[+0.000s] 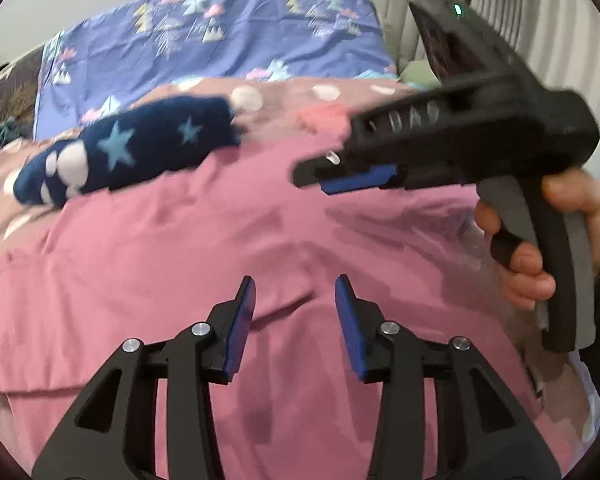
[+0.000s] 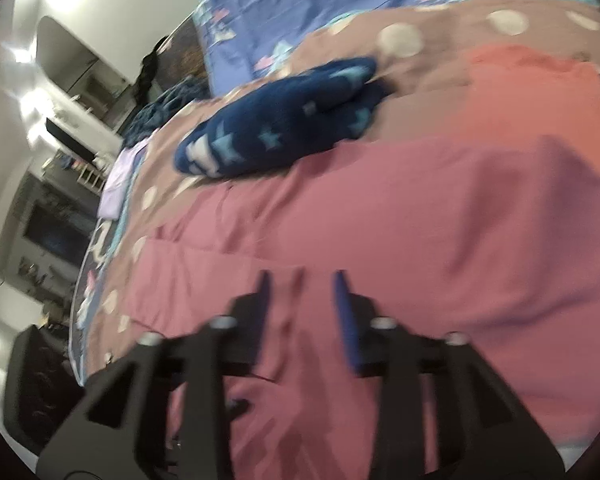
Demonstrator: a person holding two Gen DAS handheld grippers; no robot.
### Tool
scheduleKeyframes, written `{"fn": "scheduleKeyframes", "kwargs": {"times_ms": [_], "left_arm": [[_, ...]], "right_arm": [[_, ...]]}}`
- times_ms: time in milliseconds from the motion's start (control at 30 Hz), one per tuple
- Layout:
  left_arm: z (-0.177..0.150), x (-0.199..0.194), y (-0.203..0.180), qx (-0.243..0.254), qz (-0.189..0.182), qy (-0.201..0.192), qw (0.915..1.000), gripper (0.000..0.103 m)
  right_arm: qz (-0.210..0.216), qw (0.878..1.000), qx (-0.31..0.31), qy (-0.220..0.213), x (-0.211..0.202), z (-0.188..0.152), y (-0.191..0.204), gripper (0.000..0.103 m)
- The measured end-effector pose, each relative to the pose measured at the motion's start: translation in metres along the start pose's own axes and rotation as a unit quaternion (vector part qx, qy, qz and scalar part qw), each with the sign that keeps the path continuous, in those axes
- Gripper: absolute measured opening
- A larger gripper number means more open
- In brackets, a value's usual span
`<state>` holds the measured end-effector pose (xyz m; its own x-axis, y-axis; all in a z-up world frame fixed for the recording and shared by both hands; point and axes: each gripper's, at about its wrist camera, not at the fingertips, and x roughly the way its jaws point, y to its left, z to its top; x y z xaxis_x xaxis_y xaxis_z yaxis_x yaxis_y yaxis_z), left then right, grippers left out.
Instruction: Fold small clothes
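Seen from the left wrist camera, the left gripper (image 1: 295, 300) has its two blue-padded fingers (image 1: 242, 316) spread apart with nothing between them, released above a pink garment (image 1: 204, 248) that lies spread flat over the bed; the fingertips sit over its cloth, and whether they touch it cannot be told. The right wrist camera is badly blurred, but the right gripper (image 2: 303, 300) likewise shows a clear gap between its blue pads, empty, over the same pink garment (image 2: 440, 216). In the left view the right gripper (image 1: 312, 174) appears side-on at the upper right, angled down and to the left, smeared by blur; pale embossed lettering on its black body cannot be read. A person's hand (image 1: 540, 240) wraps its grey handle, one finger hooked on the black trigger, the wrist cut off by the frame edge. Beyond the pink garment, well apart from both grippers, a folded navy garment with pale blue stars (image 1: 128, 152) rests on a brown bedcover with pale dots (image 1: 284, 96), and an orange-pink garment (image 2: 532, 84) lies to its right. Behind is a purple sheet printed with trees (image 1: 228, 40). The room at the left of the right view is too blurred and glare-lit to make out.
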<state>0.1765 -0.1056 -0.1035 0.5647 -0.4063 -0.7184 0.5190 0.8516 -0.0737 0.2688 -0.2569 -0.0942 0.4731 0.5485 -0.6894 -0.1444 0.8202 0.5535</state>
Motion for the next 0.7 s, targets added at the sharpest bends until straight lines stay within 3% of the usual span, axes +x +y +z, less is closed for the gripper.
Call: {"fn": "scheduleKeyframes", "kwargs": {"times_ms": [67,167,200,233,267,400,500,633,700], "left_arm": [[-0.005,0.001,0.001,0.006,0.001,0.009,0.9999,0.055],[-0.006,0.011,-0.001,0.023,0.016,0.013,0.9995,0.053],[-0.005,0.014,0.0,0.022,0.015,0.016,0.9995,0.029],[-0.003,0.017,0.003,0.018,0.013,0.02,0.9996,0.011],[-0.001,0.018,0.006,0.012,0.014,0.02,0.9996,0.0],[0.017,-0.015,0.013,-0.023,-0.027,-0.037,0.9987,0.0],[0.036,-0.041,-0.001,-0.023,-0.071,-0.078,0.9942,0.0],[0.04,-0.036,-0.029,0.01,-0.085,-0.081,0.993,0.0],[0.035,-0.016,-0.036,0.013,-0.085,-0.057,0.9947,0.0]], "right_arm": [[0.0,1.0,-0.012,0.017,0.015,-0.002,0.011,0.042],[-0.009,0.999,-0.017,0.037,0.039,-0.005,0.019,0.042],[-0.018,0.999,-0.019,0.029,0.042,-0.005,0.022,0.027],[-0.023,0.999,-0.019,0.025,0.043,-0.004,0.024,0.003],[-0.023,0.999,-0.011,0.021,0.04,-0.002,0.025,0.001],[0.007,0.999,-0.012,-0.035,-0.001,0.009,0.035,0.001],[0.002,0.997,-0.026,-0.068,-0.036,0.018,0.039,0.001],[-0.043,0.996,-0.02,-0.08,-0.052,0.02,0.02,0.001],[-0.079,0.995,-0.004,-0.053,-0.035,0.015,0.0,0.003]]}}
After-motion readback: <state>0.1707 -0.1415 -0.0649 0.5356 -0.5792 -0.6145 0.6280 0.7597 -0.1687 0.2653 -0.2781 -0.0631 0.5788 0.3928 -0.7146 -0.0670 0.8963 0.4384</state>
